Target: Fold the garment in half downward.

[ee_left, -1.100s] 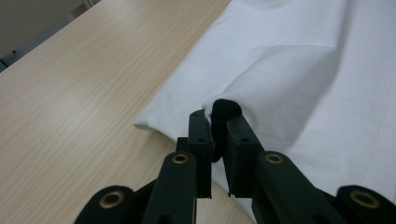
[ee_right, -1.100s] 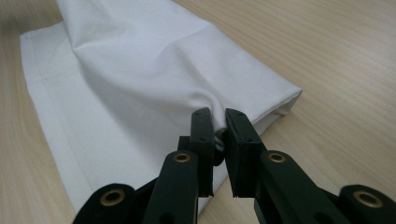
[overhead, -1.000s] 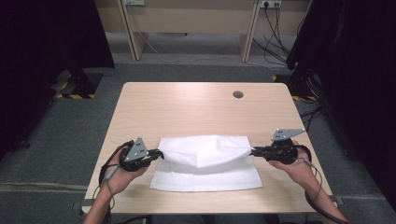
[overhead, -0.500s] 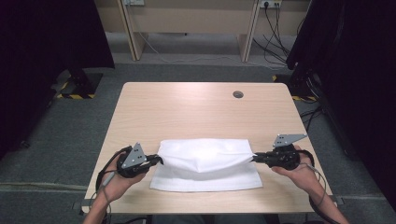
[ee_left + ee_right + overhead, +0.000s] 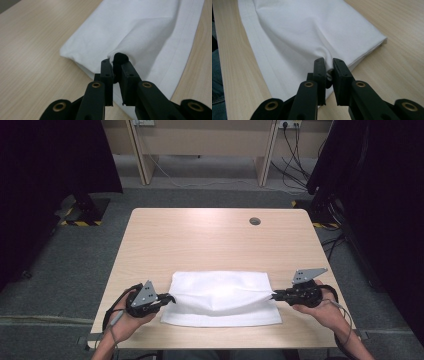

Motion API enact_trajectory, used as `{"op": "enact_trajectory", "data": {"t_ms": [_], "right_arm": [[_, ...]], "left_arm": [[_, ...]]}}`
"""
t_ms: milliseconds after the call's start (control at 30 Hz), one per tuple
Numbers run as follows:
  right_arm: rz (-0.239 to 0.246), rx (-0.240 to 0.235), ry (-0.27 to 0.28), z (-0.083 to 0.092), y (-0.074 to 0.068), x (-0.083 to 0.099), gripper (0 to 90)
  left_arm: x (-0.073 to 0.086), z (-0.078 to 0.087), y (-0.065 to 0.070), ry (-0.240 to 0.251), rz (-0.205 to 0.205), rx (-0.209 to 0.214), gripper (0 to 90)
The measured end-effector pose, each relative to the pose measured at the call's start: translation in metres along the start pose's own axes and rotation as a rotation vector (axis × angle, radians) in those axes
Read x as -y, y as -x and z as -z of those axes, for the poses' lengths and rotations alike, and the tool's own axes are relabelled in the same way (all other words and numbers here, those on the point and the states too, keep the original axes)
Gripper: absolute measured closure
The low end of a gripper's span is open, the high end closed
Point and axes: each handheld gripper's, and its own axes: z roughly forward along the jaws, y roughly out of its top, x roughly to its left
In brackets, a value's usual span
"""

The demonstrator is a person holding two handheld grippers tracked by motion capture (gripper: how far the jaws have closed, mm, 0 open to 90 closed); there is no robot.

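A white folded cloth lies on the near half of the wooden table. My left gripper pinches the cloth's left end, its upper layer drawn up between the black jaws; in the left gripper view the cloth bunches at my left gripper. My right gripper is shut on the cloth's right end. In the right gripper view the cloth narrows into a fold caught by my right gripper. The upper layer is pulled taut between both grippers, and a lower layer lies flat toward the near edge.
A small round grommet hole sits in the table's far right part. The table's near edge runs just below the cloth. Beyond the table stand desk legs and hanging cables. Dark curtains flank both sides.
Both grippers have drawn slightly toward the near edge with the cloth's upper layer; the layer has come down and lies lower and flatter than a second ago.
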Motion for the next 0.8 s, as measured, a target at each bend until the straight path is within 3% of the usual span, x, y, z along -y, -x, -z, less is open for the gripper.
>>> {"op": "enact_trajectory", "data": {"t_ms": [500, 800], "right_arm": [[0.016, -0.008, -0.091, -0.018, -0.006, 0.014, 81.3], [0.009, 0.025, -0.094, -0.023, -0.005, 0.014, 81.2]], "left_arm": [[0.015, -0.019, 0.007, -0.134, -0.022, 0.016, 80.4], [0.013, -0.025, 0.003, -0.134, -0.012, 0.011, 80.2]]}}
